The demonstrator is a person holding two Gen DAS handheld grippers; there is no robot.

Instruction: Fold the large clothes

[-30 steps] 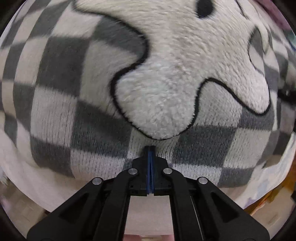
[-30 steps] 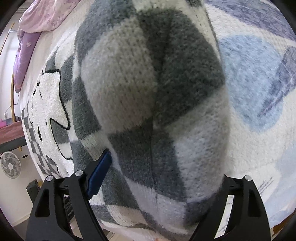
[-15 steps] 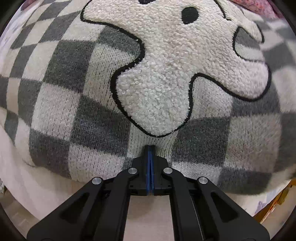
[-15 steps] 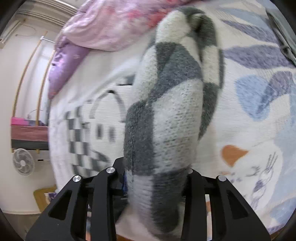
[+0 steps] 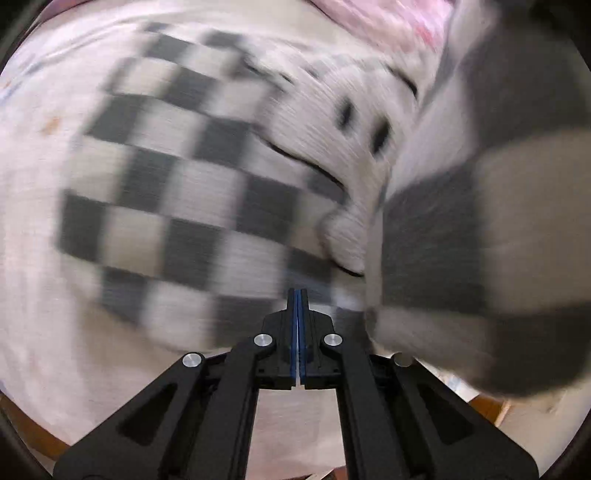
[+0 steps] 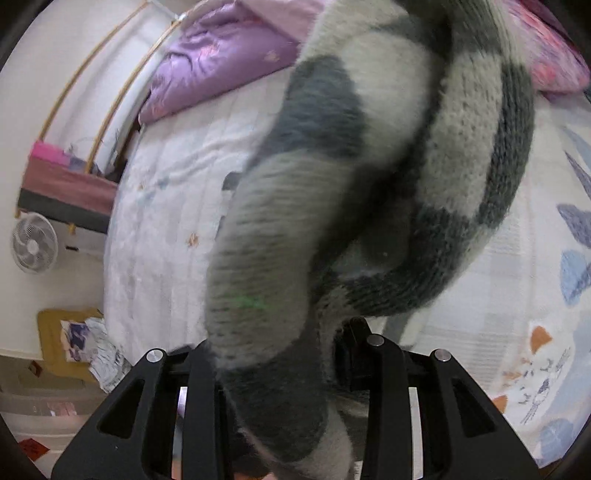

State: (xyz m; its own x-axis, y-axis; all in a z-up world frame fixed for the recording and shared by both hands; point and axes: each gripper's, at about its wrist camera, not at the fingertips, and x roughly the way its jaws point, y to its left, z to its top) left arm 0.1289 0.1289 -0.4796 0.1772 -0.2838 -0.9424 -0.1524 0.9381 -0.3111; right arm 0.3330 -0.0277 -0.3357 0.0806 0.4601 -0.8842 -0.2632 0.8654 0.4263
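A grey-and-white checked knit sweater [image 5: 207, 206] with a fluffy white cartoon figure lies spread on the bed, blurred in the left wrist view. My left gripper [image 5: 297, 295] hovers above its near hem, shut, blue pads together with nothing between them. At the right of that view one sweater sleeve [image 5: 461, 258] hangs lifted. In the right wrist view the same sleeve [image 6: 332, 184] fills the middle and drapes down. My right gripper [image 6: 275, 336] is shut on its thick end, and the knit hides the pads.
The bed sheet [image 6: 159, 221] is white with a blue and orange print at the right. A purple quilt [image 6: 221, 62] and a pink quilt [image 5: 388, 22] lie at the head end. A fan [image 6: 35, 243] and a yellow heap [image 6: 62, 332] stand on the floor at left.
My right gripper closed from wide open onto the sleeve and lifted it high off the bed. My left gripper stayed shut and rose, so more of the sweater shows.
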